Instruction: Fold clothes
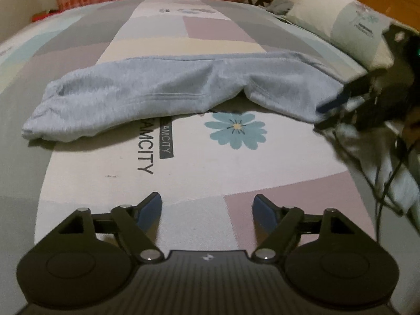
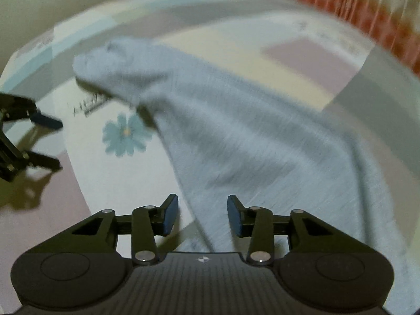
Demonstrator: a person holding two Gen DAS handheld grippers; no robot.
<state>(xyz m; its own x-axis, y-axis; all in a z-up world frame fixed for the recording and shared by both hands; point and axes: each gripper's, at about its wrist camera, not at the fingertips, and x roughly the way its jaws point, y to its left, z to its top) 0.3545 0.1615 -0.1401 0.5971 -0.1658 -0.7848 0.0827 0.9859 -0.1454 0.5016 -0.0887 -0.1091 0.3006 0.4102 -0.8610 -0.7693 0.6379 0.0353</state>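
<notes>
Here soft, rumpled grey garment [image 1: 157, 97] drapes patchwork sheet [image 1: 210, 165].

The right wrist view is smeared: the light blue garment [image 2: 236, 136] shows no seams, and the print beside the flower [image 2: 124, 137] is unreadable. At the left wrist view's right edge, the right gripper [image 1: 338, 105] is blurred; the garment hides part of the sheet's lettering [image 1: 147, 162]
</notes>
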